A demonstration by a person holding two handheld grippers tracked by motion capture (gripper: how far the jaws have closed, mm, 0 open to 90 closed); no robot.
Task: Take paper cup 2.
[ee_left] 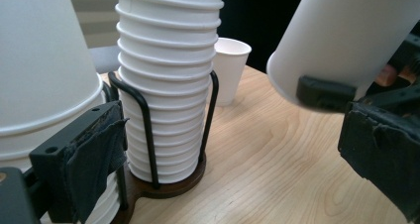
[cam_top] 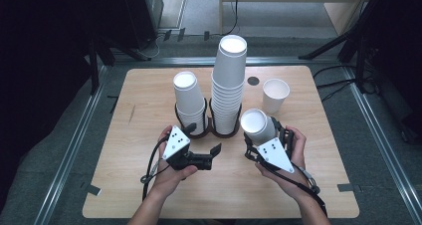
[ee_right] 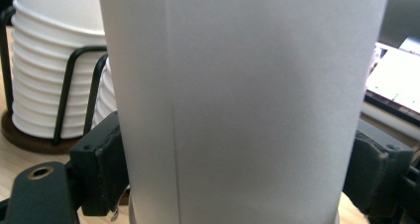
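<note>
Paper cup, white, is clamped between the jaws of the right gripper, bottom end turned up toward the high camera, body tilted. In the right gripper view the cup wall is seen pressed on both sides by the black pads, its seam running down the near face. The cup is held above the table, just right of the wire cup holder and clear of both stacks.

Left gripper is held low over the wood, in front of the holder, jaws parted with nothing between them. In the left gripper view its taped pad sits just beside the short stack; whether it touches cannot be told.

Two stacks of inverted cups are seated in the twin-ring holder: short stack in the left ring, tall stack in the right ring. Stacks stand close together, both upright.

One single cup stands mouth-up on the table, right of the tall stack, apart from it. A small dark disc is set in the tabletop between that cup and the tall stack.

Both grippers are carried in the person's hands, forearms entering from the near edge.
</note>
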